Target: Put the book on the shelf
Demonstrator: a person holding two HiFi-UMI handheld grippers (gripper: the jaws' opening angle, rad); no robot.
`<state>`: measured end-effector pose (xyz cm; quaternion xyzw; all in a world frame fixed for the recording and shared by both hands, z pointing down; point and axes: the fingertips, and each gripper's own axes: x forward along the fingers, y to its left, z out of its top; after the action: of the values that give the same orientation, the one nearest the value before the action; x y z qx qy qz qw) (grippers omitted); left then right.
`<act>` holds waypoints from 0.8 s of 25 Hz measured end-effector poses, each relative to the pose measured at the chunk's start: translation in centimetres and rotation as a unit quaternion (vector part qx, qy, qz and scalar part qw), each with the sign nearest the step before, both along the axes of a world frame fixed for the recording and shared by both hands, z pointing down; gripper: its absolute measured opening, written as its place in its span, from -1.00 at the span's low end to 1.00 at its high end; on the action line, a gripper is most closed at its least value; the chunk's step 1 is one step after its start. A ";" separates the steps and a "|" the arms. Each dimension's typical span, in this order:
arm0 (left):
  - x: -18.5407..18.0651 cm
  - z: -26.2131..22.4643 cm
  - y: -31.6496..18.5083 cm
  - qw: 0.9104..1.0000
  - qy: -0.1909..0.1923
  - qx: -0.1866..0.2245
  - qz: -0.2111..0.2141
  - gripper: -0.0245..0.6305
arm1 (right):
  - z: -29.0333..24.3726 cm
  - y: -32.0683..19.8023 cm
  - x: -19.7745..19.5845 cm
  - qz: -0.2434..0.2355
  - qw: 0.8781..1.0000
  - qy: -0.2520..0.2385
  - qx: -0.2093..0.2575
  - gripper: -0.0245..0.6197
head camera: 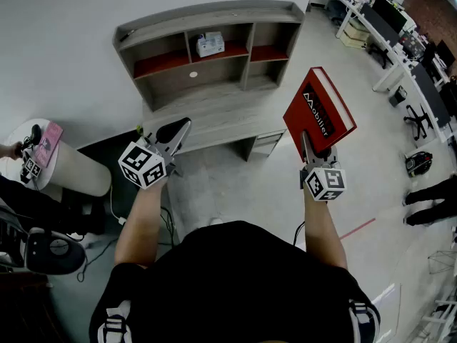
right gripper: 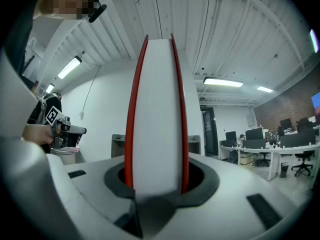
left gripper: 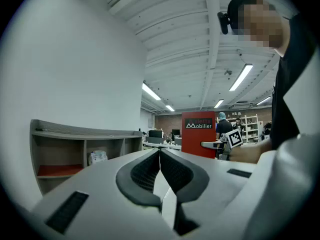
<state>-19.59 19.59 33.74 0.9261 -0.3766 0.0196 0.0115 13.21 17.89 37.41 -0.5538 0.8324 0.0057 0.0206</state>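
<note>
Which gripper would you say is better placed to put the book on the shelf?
The right gripper: its jaws clamp the book. The left gripper is shut and empty.

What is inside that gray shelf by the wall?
A small white box sits in the top middle cubby of the shelf. The boards above hide the upper part of each cubby.

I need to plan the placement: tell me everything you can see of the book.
The book is a closed red hardcover with a white page block and a black band with white lettering on its cover. It is held tilted in the air. The right gripper clamps both covers at one page edge. The book is short of the shelf and touches nothing else.
</note>
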 end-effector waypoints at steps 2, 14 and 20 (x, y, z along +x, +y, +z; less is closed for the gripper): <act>0.2 0.3 -0.4 1.000 -0.005 -0.003 0.006 -0.86 | 0.0 -0.3 -0.2 0.002 1.000 0.001 -0.001 -0.40; -1.3 1.3 -4.1 0.999 -0.007 -0.011 0.034 -0.86 | -0.5 -2.5 -2.1 0.012 1.000 -0.008 0.007 -0.41; -1.6 1.9 -5.8 0.998 -0.008 -0.015 0.053 -0.85 | -0.4 -3.7 -3.1 0.021 1.000 -0.010 0.006 -0.41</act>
<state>-21.20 13.74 35.62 0.9444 -0.3264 0.0335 0.0217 10.08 14.21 37.00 -0.5712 0.8201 0.0061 0.0323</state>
